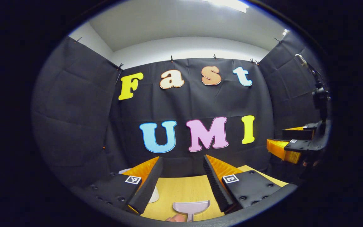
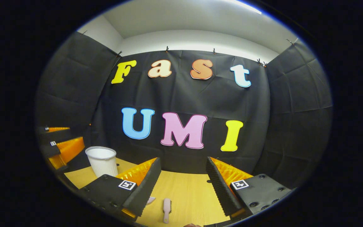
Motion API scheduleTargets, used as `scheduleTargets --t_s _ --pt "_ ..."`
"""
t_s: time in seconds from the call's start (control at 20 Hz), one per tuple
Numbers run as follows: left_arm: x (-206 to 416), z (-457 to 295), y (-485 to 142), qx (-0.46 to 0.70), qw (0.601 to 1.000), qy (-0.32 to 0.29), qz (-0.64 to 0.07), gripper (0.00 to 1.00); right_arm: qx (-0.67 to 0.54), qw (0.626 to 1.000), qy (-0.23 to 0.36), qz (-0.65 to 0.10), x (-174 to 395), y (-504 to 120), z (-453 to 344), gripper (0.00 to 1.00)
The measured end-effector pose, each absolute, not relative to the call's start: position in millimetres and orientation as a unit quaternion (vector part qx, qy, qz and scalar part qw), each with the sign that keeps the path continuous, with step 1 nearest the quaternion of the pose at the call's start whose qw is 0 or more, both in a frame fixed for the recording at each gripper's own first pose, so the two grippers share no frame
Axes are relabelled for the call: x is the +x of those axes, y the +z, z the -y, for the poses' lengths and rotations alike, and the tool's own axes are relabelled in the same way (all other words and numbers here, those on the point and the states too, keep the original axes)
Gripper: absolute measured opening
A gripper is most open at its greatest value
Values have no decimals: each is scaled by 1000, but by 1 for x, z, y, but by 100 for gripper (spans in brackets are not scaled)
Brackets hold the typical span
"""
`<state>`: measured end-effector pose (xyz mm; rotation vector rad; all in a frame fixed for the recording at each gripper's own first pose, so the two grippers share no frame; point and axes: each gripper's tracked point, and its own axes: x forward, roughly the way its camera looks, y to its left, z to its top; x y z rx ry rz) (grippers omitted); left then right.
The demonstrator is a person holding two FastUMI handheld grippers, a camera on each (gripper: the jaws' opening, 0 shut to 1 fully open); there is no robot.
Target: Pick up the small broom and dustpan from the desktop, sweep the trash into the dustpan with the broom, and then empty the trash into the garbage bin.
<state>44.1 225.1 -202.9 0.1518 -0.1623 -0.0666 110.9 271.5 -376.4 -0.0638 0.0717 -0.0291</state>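
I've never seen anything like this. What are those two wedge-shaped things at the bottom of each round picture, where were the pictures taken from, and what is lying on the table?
Each picture comes from a small wide-angle camera that rides on a hand-held gripper; a person carries one in each hand. The wedges are that gripper's own two fingers.

In the left gripper view, the left gripper stands open above a wooden desktop, holding nothing. Below it lies a pale dustpan. The other gripper shows at the right edge.

In the right gripper view, the right gripper is also open and empty. Between its fingers lies the small broom, seen from its handle end. A white garbage bin stands upright at the left, with the other gripper behind it.

Nothing has been picked up yet.
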Motion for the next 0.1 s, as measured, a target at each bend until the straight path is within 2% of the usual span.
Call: scheduleTargets --t_s 0.1 --pt "37 -222 -196 61 994 -43 79 76 -26 999 -6 -37 101 -370 -269 90"
